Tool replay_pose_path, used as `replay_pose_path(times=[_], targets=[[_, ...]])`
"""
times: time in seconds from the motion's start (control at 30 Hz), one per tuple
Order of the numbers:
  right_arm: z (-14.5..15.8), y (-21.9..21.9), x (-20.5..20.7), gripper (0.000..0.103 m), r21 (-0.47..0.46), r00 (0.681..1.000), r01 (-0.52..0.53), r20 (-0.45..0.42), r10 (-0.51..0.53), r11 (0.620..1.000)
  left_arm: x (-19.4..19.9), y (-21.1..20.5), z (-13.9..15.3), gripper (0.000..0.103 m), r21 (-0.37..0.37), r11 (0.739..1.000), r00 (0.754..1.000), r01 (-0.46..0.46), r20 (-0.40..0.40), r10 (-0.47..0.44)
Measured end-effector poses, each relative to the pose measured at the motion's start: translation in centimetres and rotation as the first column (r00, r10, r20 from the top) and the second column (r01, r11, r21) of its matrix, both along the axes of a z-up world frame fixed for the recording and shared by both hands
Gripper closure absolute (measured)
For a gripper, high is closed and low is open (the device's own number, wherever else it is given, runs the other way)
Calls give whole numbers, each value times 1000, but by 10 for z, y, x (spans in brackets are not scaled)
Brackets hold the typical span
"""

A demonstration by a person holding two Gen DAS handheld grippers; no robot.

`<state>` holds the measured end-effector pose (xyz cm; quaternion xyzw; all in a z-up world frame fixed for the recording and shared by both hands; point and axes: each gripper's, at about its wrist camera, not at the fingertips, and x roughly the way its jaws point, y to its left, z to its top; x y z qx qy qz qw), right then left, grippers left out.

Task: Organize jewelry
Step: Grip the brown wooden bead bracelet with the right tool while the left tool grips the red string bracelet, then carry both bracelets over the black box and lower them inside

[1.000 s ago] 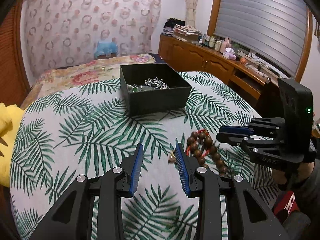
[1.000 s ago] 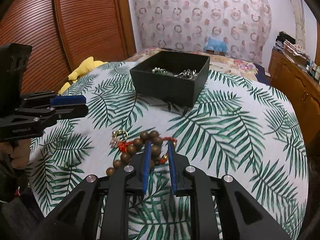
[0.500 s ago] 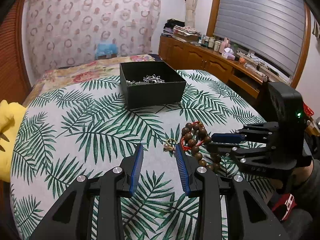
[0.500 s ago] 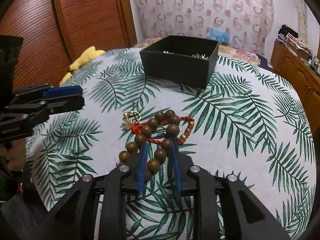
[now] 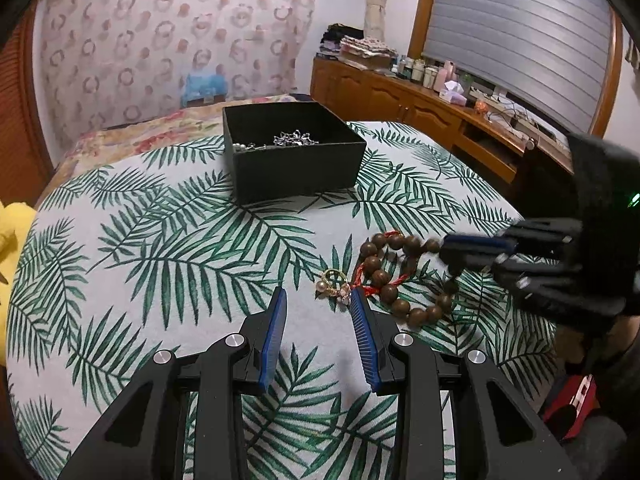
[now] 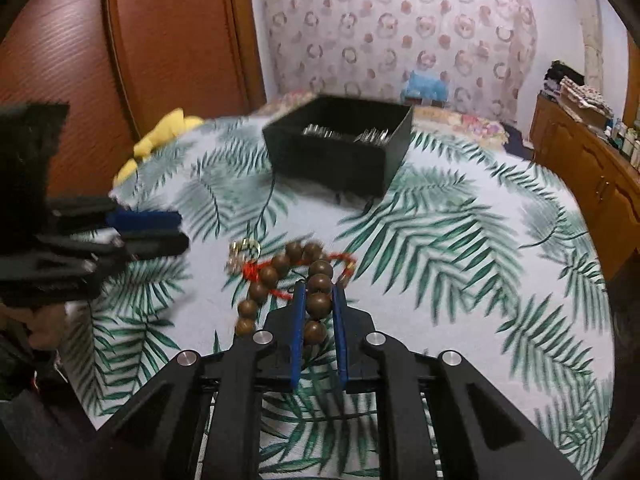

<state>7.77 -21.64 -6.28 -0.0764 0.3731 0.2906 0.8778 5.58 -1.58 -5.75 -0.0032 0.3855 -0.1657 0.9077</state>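
Observation:
A brown wooden bead bracelet (image 5: 396, 276) with a red cord lies on the leaf-print table; it also shows in the right wrist view (image 6: 316, 284). My right gripper (image 6: 319, 292) is closed on a row of its beads; in the left wrist view (image 5: 460, 256) it reaches in from the right. A small gold ring with pearls (image 5: 334, 284) lies beside the bracelet (image 6: 242, 254). My left gripper (image 5: 318, 300) is open and empty, just in front of the ring. A black box (image 5: 294, 160) holding silver jewelry stands farther back (image 6: 340, 148).
The round table (image 5: 160, 248) carries a white cloth with green leaves. A yellow object (image 6: 160, 140) lies at its left edge. A bed and a wooden cabinet (image 5: 420, 108) stand beyond the table.
My right gripper moved forward over the bracelet and closed on a row of beads. My left gripper drew back a little; the ring now lies just ahead of its fingertips.

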Motion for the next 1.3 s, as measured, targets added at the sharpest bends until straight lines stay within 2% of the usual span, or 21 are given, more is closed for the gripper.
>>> replay_pose_path(times=[0.33,0.53,0.77,1.03,1.1,1.3], targets=[[37,-31,-6,88,46,994,40,96,-45,998,24,-33,1,72,47,995,996,85,-10,-85],[39,-49,-3,88,54,992,73,102,-78,996,36,-56,-4,72,82,987,990,141,-31,-139],[43,-57,-3,88,72,990,74,111,-82,995,48,-75,-14,72,76,979,981,188,-70,-183],[42,-63,-1,88,75,990,87,104,-94,993,49,-91,-25,90,117,968,973,222,-83,-213],[40,-64,-1,88,77,990,90,102,-97,993,50,-91,-26,100,134,968,976,212,-77,-203],[46,-67,-2,88,90,989,89,114,-99,992,49,-78,-19,101,124,978,986,166,-43,-162]])
